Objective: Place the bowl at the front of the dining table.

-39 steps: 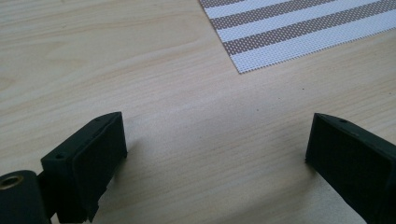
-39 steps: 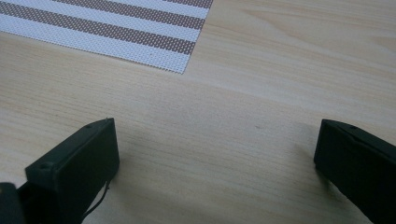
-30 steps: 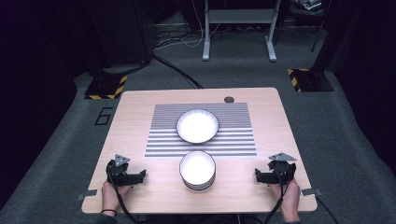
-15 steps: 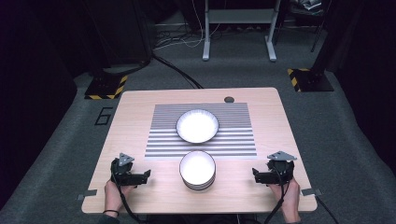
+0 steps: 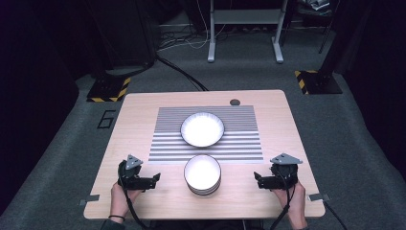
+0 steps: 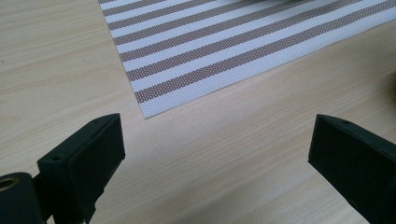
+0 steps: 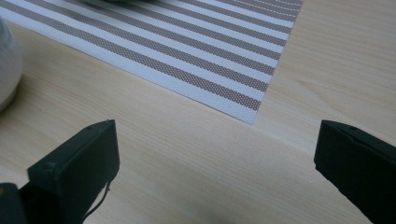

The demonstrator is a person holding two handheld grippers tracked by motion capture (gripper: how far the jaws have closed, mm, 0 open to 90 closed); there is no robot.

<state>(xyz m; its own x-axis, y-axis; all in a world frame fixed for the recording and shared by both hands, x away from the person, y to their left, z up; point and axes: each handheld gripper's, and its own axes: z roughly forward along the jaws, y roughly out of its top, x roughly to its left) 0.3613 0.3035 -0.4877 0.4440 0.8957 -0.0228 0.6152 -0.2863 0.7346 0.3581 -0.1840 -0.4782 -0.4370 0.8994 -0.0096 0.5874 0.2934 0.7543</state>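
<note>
A single white bowl [image 5: 202, 129] rests on the striped placemat [image 5: 239, 139] in the middle of the wooden table [image 5: 143, 105]. A stack of white bowls [image 5: 202, 174] stands just in front of the mat. My left gripper [image 5: 154, 180] is low over the table to the left of the stack, open, nothing between its jaws; its own view looks at the mat's near corner [image 6: 149, 109]. My right gripper [image 5: 257, 179] sits to the right of the stack, open and empty too. In the right gripper view the stack's side [image 7: 7, 65] edges in at the left and the mat's corner [image 7: 252, 114] lies ahead.
A small dark round grommet [image 5: 234, 102] sits at the table's far edge. Metal brackets [image 5: 90, 199] stick out at the near corners. Beyond the table are grey carpet, black-and-yellow floor plates [image 5: 109, 89], cables and a metal stand [image 5: 244, 19].
Both grippers have shifted slightly inward toward the stack of bowls, the left one to the right and the right one to the left. The bowls have not moved.
</note>
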